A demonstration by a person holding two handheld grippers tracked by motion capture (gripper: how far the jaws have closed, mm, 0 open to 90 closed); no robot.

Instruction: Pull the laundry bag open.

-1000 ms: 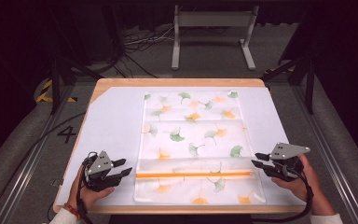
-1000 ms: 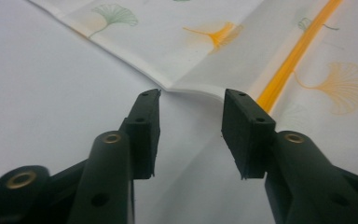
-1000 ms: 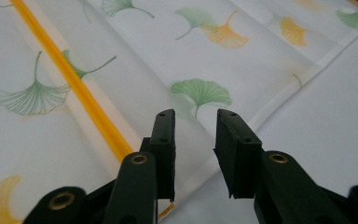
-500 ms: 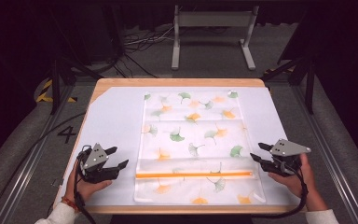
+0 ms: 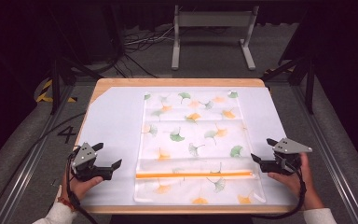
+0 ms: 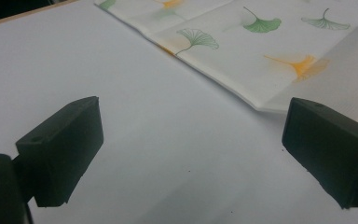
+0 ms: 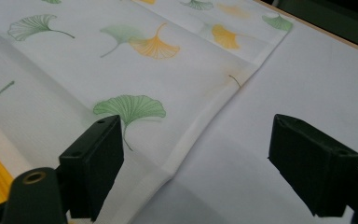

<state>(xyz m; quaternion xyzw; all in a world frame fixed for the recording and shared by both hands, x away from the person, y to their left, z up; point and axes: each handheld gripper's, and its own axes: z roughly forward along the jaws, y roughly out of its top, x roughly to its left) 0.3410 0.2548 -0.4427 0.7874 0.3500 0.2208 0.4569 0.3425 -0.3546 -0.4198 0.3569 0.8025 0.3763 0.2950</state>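
High view: both tools, left [image 5: 108, 157] and right [image 5: 263, 150], jaws apart, empty; cloth [image 5: 196, 140] near corners indistinct.

Wooden-edged table [image 5: 121, 83], top covered almost wholly by a white sheet [image 5: 112, 121], bare wood showing along the far edge and at the cut far-left corner. Flat on the white sheet, right of centre: a pale cloth [image 5: 196, 140] printed with green and orange ginkgo leaves, squared to the table, its near portion folded over, with an orange stripe [image 5: 193, 175] running left to right across that portion. Cloth edges seen close in both gripper views [image 6: 261, 70] [image 7: 177, 74], lying flush on the sheet with a slight crease at the fold.
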